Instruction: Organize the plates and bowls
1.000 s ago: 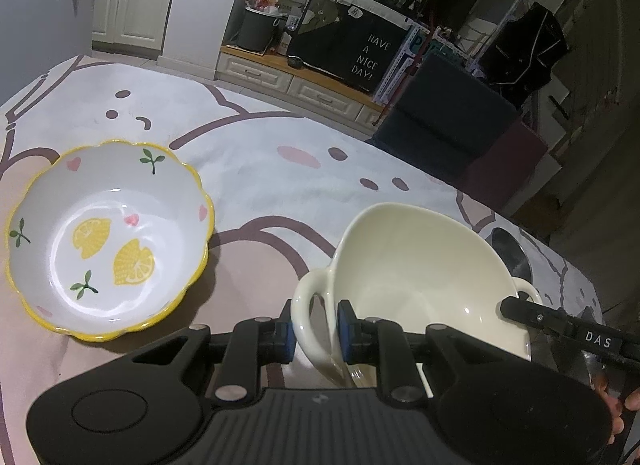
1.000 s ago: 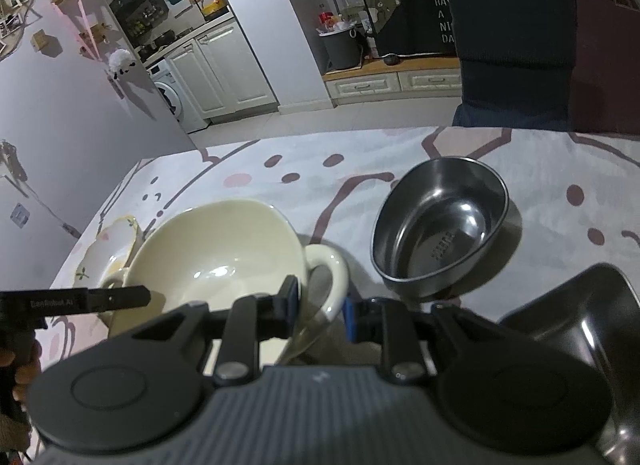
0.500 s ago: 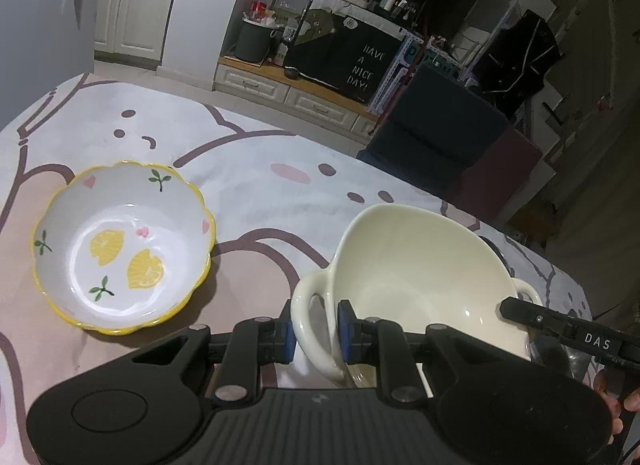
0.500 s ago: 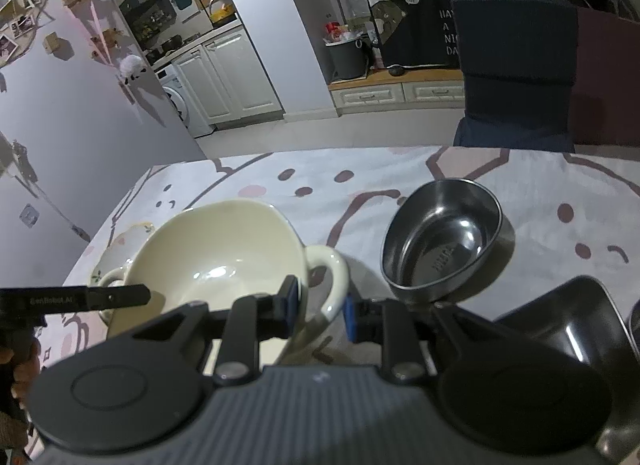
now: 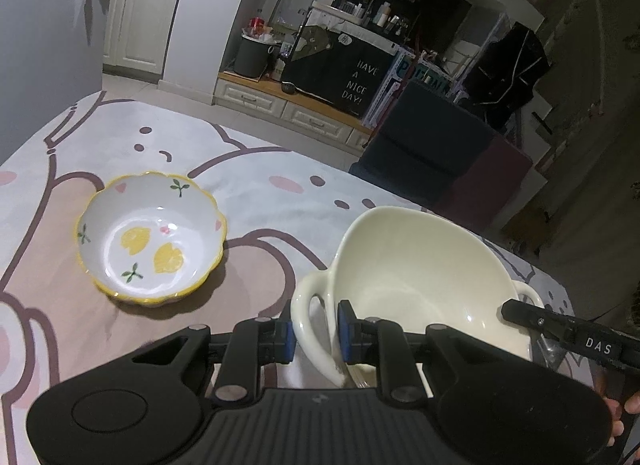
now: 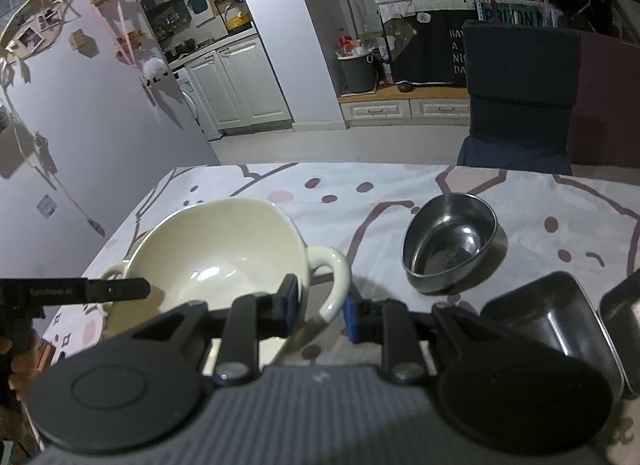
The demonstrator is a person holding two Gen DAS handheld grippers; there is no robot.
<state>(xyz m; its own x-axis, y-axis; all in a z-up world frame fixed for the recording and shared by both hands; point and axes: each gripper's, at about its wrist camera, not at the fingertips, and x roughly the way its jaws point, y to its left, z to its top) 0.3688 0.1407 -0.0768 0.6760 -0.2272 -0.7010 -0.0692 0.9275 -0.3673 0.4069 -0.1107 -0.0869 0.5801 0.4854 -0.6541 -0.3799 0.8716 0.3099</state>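
The cream bowl (image 5: 416, 285) has come up off the table (image 5: 256, 193) over the last second: in both views the cloth and the other dishes have shrunk and slid away beneath it while the bowl has kept its place between the fingers. The left gripper (image 5: 316, 331) pinches the bowl's handle at its nine o'clock side; the right gripper (image 6: 320, 303) pinches the opposite handle at three o'clock. Both sets of fingers are clamped on the handles, not spread. In my judgement the lift is done and the carry is beginning. The lemon-patterned bowl (image 5: 150, 243) sits on the table at about ten o'clock from the cream bowl, a likely place to nest it. The steel bowl (image 6: 450, 243) lies at two o'clock in the right view, with a steel tray (image 6: 560, 317) beside it at four o'clock.
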